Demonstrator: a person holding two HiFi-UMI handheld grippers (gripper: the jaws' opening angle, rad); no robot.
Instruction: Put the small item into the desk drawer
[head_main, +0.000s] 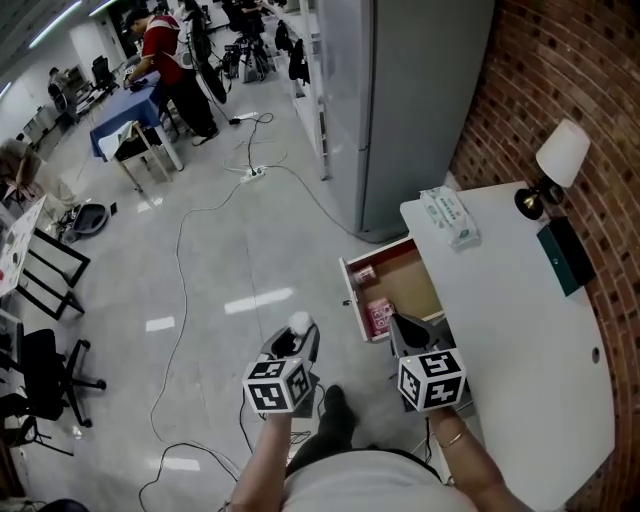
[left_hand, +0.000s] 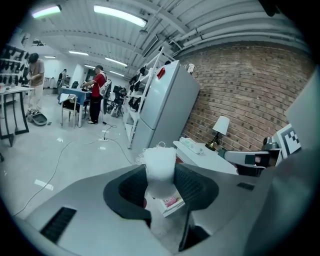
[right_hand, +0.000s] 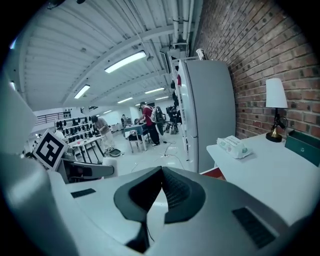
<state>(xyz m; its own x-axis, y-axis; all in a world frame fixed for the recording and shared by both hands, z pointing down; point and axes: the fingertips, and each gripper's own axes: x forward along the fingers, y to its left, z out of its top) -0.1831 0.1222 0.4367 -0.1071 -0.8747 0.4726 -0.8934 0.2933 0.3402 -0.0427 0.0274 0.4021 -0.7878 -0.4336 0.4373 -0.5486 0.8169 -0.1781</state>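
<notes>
My left gripper is shut on a small white fluffy item; in the left gripper view the item stands upright, pinched between both pads, over the floor to the left of the drawer. The desk drawer is pulled open, and a pink packet lies inside it. In the left gripper view that packet shows just beyond the jaws. My right gripper hovers at the drawer's near right corner; in the right gripper view it is shut with nothing between its pads.
The white desk carries a tissue pack, a lamp and a green box by the brick wall. A tall grey cabinet stands behind the drawer. Cables trail over the floor. People work at tables far off.
</notes>
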